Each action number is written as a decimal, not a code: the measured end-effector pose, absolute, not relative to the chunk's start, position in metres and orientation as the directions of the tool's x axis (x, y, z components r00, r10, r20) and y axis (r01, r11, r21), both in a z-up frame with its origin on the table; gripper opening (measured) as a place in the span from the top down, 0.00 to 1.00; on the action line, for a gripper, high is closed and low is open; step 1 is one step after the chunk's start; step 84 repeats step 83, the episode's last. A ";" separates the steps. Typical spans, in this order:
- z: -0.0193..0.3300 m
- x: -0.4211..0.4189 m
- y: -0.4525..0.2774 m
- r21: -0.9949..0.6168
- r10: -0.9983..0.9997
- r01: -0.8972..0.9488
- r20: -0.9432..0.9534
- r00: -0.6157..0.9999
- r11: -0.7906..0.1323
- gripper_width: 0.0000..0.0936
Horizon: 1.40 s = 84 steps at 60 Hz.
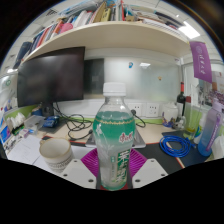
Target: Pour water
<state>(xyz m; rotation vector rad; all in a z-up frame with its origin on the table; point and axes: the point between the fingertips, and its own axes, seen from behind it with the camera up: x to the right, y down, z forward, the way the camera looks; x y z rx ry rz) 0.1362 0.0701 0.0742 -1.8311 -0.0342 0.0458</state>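
bottle upright in the gripper's clench, held over a cluttered desk

the gripper [117, 165] points level and forward across the desk, and its two fingers, pink pads [93, 162] on their inner faces, press on either side of a clear water bottle [116, 140] with a green label; the tongs are clenched on it. the bottle's long axis runs straight up and down, its white cap [115, 90] on top and closed, pointing toward the shelf of books [80, 22] above. just to the left of the fingers, near but apart from the bottle, stands a white cup [56, 152]. beyond lie a dark monitor [52, 75], tangled cables and a blue coil [175, 145] on the right. open room is mainly the band of air between desk and shelf; the desktop [150, 133] itself is crowded.
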 end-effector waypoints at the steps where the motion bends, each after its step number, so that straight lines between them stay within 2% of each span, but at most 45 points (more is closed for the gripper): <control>1: 0.073 0.137 0.069 -0.965 0.043 0.007 -0.004 0.999 -0.260 0.61; 9: 0.074 0.136 0.067 -0.979 0.038 0.013 0.005 0.999 -0.204 0.53; 16: 0.075 0.134 0.068 -0.980 0.044 0.015 0.007 0.999 -0.198 0.44; 22: 0.054 0.136 0.055 -0.957 0.036 0.030 0.021 0.999 -0.290 0.07; 25: 0.050 0.134 0.041 -0.948 0.038 0.035 0.025 0.999 -0.315 0.10; 34: 0.052 0.127 -0.037 -0.925 -0.011 0.056 0.065 0.998 -0.377 0.09; 40: 0.077 0.097 -0.098 -0.914 -0.030 0.010 0.024 0.999 -0.405 0.09; 49: 0.141 0.044 -0.153 -0.919 -0.036 -0.008 0.007 0.999 -0.395 0.08; 62: 0.217 -0.003 -0.188 -0.945 -0.066 -0.019 0.003 0.998 -0.326 0.08; 68: 0.232 -0.013 -0.197 -0.950 -0.083 -0.037 -0.012 0.996 -0.309 0.08; 84: 0.238 -0.027 -0.205 -0.950 -0.108 -0.069 -0.038 0.993 -0.304 0.08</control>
